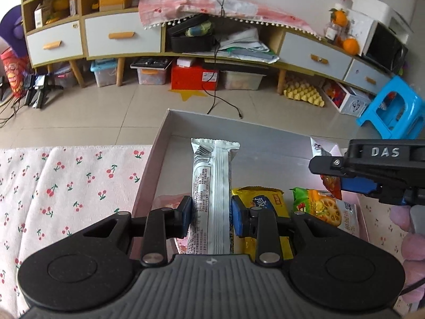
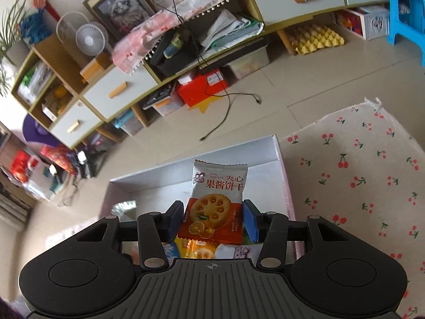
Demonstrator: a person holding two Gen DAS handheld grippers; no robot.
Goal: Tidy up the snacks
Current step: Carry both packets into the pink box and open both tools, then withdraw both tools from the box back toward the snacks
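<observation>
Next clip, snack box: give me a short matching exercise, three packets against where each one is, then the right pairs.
Things:
1. long white packet
2. jam biscuit packet
3. yellow packet

Places:
A. lying in the box, ungripped
B. between the left gripper fingers
C. between the right gripper fingers

Pairs: 1-B, 2-C, 3-A

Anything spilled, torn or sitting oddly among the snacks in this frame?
Nothing stands out. The left hand-held gripper grips a long white wrapped bar and the right hand-held gripper a jam biscuit packet, both over the open box. Every visible wrapper looks intact, with nothing spilled.
</observation>
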